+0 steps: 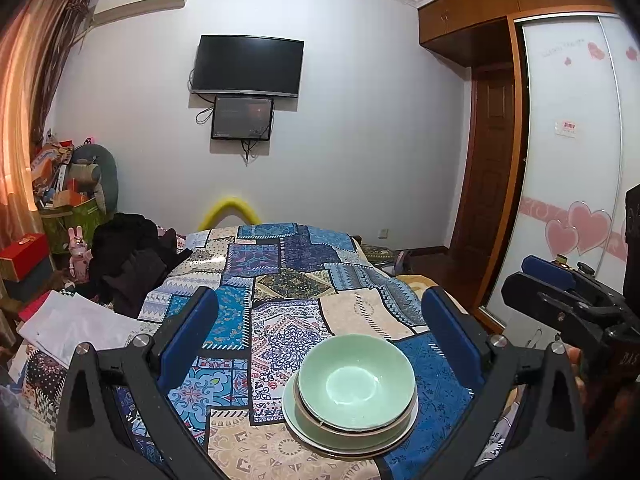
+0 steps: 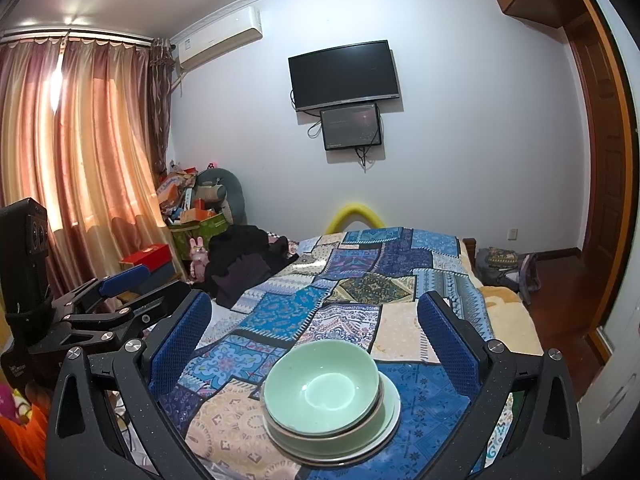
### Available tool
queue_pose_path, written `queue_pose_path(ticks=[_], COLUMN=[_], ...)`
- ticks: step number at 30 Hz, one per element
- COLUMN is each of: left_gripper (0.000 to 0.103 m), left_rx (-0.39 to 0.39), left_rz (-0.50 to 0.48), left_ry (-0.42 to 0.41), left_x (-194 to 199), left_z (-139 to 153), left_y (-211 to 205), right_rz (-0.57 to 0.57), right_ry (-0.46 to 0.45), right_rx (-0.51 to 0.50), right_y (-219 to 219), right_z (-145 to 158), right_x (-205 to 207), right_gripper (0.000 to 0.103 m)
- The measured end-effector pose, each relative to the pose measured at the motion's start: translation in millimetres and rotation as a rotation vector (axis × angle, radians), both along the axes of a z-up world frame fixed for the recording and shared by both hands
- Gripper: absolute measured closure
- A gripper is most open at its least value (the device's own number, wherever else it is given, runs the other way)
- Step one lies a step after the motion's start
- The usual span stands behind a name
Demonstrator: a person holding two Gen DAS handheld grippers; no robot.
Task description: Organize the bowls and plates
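A pale green bowl (image 1: pixel 356 384) sits nested on a second green bowl and a white plate (image 1: pixel 304 428), stacked on the patchwork cloth (image 1: pixel 280 280). The same stack shows in the right wrist view, bowl (image 2: pixel 322 386) on plate (image 2: pixel 390 412). My left gripper (image 1: pixel 320 312) is open and empty, held above and just behind the stack. My right gripper (image 2: pixel 314 312) is open and empty, likewise above the stack. Each gripper shows at the edge of the other's view: the right one (image 1: pixel 560 284) and the left one (image 2: pixel 120 284).
The patchwork cloth covers a bed. Black clothes (image 1: pixel 132 264) and white paper (image 1: pixel 76 328) lie at its left. Boxes and toys (image 1: pixel 68 184) pile in the far left corner. A wardrobe with sliding doors (image 1: pixel 568 160) stands at the right.
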State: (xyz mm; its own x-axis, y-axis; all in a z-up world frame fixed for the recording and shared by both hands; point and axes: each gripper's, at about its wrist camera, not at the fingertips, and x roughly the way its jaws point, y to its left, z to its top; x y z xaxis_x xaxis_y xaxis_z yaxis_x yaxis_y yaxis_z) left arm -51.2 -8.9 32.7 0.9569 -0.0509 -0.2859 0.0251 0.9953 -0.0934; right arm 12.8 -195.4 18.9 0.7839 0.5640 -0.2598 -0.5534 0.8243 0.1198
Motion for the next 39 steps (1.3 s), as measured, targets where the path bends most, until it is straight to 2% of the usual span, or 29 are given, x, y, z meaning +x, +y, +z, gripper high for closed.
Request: queue_pose_path(ticks=[26,39], left_gripper=[0.0,0.0], left_rx=[0.001,0.016], left_rz=[-0.004,-0.039], left_ry=[0.01,0.01], left_x=[4.1,4.7], left_z=[-0.9,-0.4], left_y=[1.7,-2.8], right_rz=[0.005,0.002], right_ry=[0.001,0.006], right_rx=[0.011,0.014], right_y=[5.8,6.8], right_z=[3.9,3.3], right_x=[-3.3,-3.1], right_gripper=[0.0,0.0])
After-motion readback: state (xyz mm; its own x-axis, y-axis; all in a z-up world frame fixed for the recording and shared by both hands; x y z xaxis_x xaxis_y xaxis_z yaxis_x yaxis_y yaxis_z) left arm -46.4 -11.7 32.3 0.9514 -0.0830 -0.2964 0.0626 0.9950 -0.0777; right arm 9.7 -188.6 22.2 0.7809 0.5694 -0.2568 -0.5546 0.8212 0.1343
